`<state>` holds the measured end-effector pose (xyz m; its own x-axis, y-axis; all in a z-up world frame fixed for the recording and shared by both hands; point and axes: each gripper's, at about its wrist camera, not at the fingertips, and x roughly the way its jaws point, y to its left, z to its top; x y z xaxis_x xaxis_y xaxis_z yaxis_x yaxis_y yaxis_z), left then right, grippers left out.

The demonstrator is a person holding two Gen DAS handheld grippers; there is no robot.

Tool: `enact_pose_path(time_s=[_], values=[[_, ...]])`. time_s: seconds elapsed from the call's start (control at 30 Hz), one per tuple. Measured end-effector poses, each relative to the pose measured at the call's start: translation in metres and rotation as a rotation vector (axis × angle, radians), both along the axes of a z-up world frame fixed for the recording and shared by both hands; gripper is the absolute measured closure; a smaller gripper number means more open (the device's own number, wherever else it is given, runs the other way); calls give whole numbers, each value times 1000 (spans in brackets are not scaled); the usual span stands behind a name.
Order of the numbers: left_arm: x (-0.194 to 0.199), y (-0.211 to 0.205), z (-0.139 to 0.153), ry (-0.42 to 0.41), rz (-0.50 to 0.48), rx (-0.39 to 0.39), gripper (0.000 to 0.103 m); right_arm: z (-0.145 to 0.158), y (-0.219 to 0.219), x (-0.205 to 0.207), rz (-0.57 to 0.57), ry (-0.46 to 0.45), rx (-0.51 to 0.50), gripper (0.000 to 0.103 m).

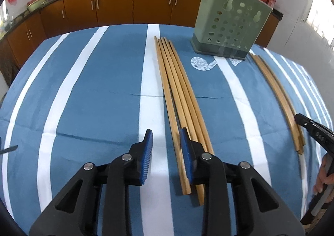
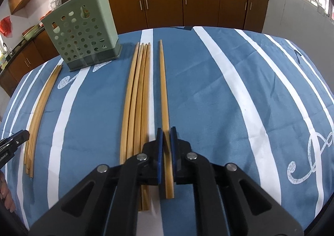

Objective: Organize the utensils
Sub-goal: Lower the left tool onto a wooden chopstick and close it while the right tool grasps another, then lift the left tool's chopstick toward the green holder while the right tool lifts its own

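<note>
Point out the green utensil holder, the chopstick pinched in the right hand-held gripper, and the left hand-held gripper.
Green utensil holder [image 2: 80, 36]: right wrist view, perforated front wall.
Pinched chopstick [image 2: 163, 89]: right wrist view, mid-shaft ahead of the pads.
Left hand-held gripper [image 1: 166, 138]: left wrist view, midway between fingertips.

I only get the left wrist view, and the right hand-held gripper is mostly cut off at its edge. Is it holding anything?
Observer: Yes. The right hand-held gripper is shut on a single chopstick.
Operator: Is that one part of the bundle beside it?
Observer: No. It lies apart, to the right of the bundle of chopsticks and roughly parallel to it.
Operator: Which end is gripped?
Observer: Near the thick end. The thin tip points away, toward the cabinets.
</note>
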<state>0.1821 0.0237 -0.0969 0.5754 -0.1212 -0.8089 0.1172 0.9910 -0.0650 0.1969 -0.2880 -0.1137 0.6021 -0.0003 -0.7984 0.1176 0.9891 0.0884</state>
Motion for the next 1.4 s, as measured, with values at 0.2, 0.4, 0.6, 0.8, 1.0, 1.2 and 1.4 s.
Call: enact_pose_path(time_s=[0.2,0.4,0.6,0.8,1.0,1.2,1.4], values=[[10,3,-3,-22,20,86,94,-1,5,0,29,-12,-36,94],[18,32,-6,-38,70,64,95,-2,-21,7,-24,-36,-8,95],[8,34,-6,-56,24,43,94,-2,-20,1,-17,-36,-6,93],[3,32,-7,-65,23,46,95,-3,-21,-7,-17,-45,11,95],[-4,39,9,-92,39,32,96,24,-28,-19,-30,-126,18,95],[-14,43,47,-193,44,11,96,56,-36,-33,-46,-214,24,95],[-21,45,76,-274,52,-2,96,82,-38,-42,-50,-287,26,95]])
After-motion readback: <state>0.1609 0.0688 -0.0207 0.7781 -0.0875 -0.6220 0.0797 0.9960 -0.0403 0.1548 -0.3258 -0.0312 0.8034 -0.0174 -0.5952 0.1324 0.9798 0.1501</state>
